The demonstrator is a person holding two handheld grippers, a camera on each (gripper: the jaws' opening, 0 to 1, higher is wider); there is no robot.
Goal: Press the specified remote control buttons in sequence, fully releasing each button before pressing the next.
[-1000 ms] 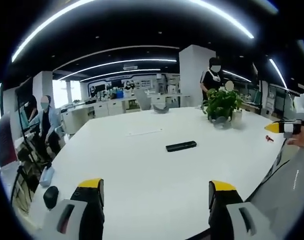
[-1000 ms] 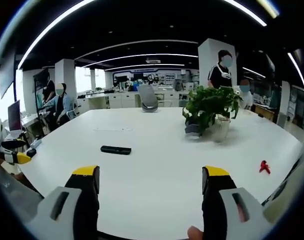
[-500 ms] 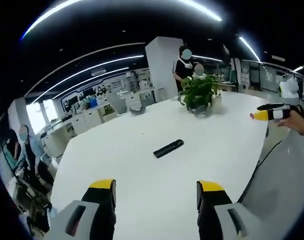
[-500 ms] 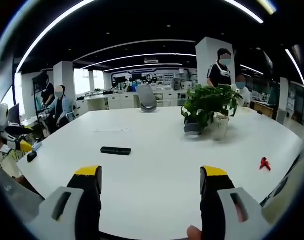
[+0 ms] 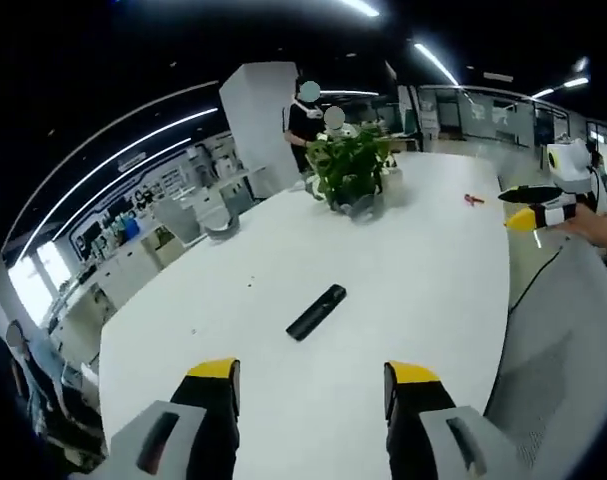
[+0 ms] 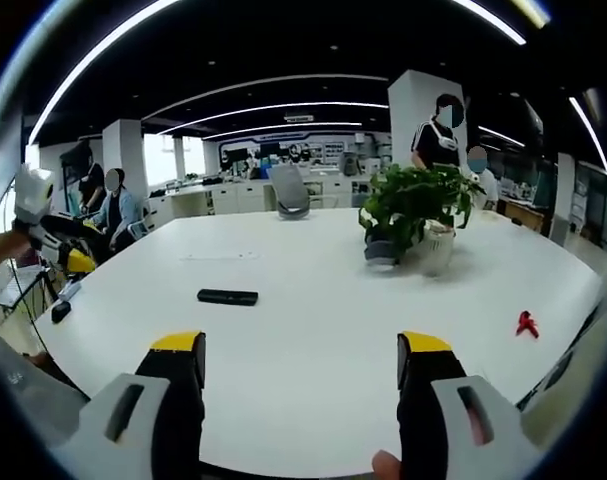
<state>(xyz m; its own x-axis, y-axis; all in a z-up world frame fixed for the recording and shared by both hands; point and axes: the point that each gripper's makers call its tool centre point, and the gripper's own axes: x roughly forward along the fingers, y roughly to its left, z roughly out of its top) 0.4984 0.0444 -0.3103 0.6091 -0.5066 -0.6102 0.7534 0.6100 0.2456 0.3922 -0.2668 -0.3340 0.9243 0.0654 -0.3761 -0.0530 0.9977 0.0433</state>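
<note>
Apparently unlabelled, the black remote lies on the white table beyond both claws' parted jaws.

White table, potted plant, red clip

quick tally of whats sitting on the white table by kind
black remote control: 1
potted plant: 1
small red object: 1
small dark object near the table edge: 1
total: 4
</note>
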